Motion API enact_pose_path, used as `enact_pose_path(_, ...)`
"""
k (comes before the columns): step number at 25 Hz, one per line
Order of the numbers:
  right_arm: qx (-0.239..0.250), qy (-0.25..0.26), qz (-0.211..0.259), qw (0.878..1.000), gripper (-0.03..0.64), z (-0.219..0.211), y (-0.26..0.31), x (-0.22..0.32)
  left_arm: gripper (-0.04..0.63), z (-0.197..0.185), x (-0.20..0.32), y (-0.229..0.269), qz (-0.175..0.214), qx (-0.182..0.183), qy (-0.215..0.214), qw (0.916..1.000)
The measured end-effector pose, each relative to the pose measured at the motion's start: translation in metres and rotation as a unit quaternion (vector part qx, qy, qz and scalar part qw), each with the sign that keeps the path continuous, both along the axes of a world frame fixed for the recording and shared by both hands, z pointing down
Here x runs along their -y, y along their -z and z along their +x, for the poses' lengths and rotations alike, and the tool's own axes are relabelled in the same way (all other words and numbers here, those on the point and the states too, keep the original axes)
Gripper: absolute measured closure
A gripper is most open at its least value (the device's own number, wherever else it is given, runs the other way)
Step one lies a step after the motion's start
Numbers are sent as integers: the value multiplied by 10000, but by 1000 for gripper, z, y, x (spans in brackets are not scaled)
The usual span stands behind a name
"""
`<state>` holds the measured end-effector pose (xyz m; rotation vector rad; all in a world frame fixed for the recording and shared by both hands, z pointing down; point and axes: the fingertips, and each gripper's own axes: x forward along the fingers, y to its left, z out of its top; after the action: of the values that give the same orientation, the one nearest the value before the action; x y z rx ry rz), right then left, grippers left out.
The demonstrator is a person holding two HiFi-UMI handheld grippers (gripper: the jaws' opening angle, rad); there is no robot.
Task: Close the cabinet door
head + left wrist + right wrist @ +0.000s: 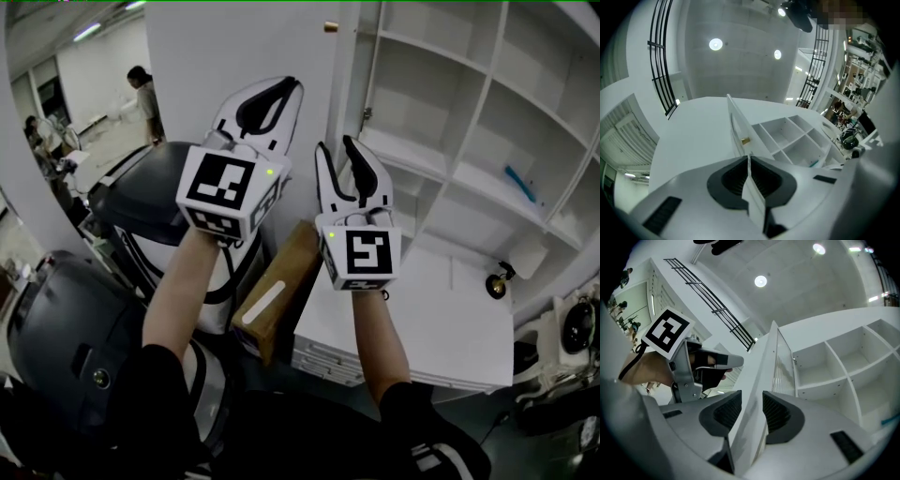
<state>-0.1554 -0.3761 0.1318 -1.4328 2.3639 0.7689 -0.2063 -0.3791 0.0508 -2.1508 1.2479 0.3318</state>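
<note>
With my right gripper (335, 146) spread astride the cabinet door (234, 47) edge and my left gripper (289, 87) pressed together, I want a flat, steady push toward the shelves (441, 112)

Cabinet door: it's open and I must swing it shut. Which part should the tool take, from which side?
Take the cabinet door by its free vertical edge, below the brass knob, coming in edge-on from the front. The panel is thin and flat, and the open jaws of the right tool already line up with that edge; the knob looks too small for a sure grip.
</note>
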Motion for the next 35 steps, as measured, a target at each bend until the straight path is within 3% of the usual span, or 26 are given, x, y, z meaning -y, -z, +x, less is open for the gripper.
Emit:
enact_pose_path(9, -51, -404, -24, 9992, 472, -2, 4, 10, 581, 10, 29, 27, 108, 86, -389, 9991)
enact_pose_path(17, -188, -466, 46, 9987, 471, -7, 2, 14, 554, 22, 43, 47, 258, 333, -378, 9984)
enact_pose_path(25, -160, -674, 152, 9975, 466, 1, 0, 13, 549, 27, 36, 65, 675, 362, -478, 9959)
enact_pose_path(35, -111, -670, 90, 9976, 473, 10, -1, 9, 499, 46, 30, 69, 1093, 870, -572, 9885)
